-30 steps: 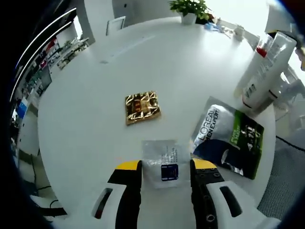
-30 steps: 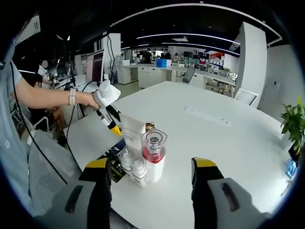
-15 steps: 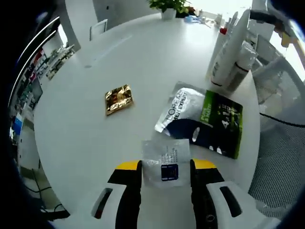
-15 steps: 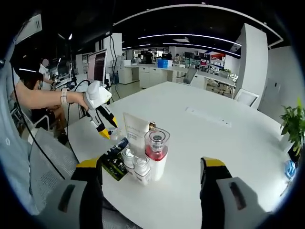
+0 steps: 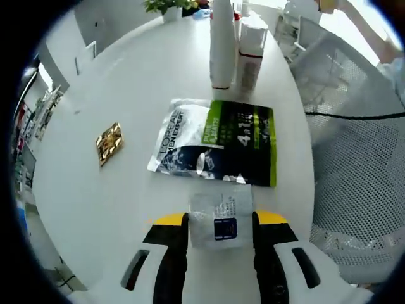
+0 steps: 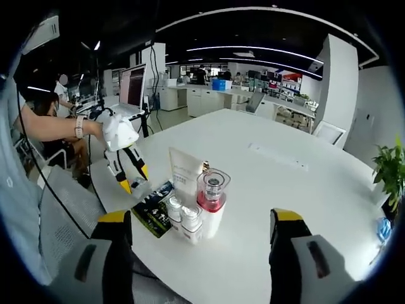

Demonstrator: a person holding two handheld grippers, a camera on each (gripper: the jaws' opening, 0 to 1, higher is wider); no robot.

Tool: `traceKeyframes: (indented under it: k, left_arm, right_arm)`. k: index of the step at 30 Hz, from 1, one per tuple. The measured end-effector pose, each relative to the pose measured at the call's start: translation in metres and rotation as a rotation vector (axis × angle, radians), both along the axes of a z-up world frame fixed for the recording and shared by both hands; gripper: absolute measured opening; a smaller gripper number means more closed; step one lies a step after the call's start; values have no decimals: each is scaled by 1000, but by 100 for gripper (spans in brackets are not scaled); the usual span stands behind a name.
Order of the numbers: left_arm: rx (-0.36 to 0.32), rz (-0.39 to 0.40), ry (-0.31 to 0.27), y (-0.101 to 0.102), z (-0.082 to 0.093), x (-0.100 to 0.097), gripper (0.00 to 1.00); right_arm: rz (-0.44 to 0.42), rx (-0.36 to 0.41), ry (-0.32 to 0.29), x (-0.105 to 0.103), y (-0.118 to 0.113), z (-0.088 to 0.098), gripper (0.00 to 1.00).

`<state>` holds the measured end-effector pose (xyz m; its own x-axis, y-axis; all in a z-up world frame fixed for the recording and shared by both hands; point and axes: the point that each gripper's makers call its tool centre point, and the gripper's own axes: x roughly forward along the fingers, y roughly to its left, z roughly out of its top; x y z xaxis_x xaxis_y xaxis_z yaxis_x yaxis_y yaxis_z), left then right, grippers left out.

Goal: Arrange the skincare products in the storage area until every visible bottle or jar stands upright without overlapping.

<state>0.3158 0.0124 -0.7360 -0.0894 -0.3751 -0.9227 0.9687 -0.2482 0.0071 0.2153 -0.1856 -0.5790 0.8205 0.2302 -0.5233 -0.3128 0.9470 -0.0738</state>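
**A:** Left gripper [image 5: 221, 223], in the left gripper view, is pinching a small clear sachet [image 5: 221, 218] between its yellow-tipped jaws, hanging over the table [image 5: 126, 82] near its edge. Just beyond the sachet, a L'Oréal pouch [image 5: 218, 142] is lying flat, and a tall white tube [image 5: 222, 44] and a red-and-white pump bottle [image 5: 250, 54] are standing upright at the pouch's far end.

**B:** And a gold packet [image 5: 109, 142] is lying well apart, toward the table's middle. The risk, I'd judge: a limp sachet won't stand alone, and set down here it may overlap the pouch or slide off the edge.

**A:** In the right gripper view, the right gripper [image 6: 202, 228] is spreading wide, holding nothing, facing the upright cluster near the table edge.

**B:** Two small clear-capped bottles [image 6: 181, 216] are crowding the front there. Labels are too small to read, and the tube's top is getting cut off.
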Motion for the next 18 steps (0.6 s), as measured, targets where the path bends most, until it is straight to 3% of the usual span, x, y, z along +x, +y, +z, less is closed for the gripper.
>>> traceKeyframes:
  k: [6,18]
  left_arm:
    - [37,-87,-4,4,-6,-15,37]
    - [19,-117,2,3,-14,-16,37]
  right_arm:
    - [3,-16,3,-1,0,0,90]
    - [-4,-18,4,0,-3,0,89]
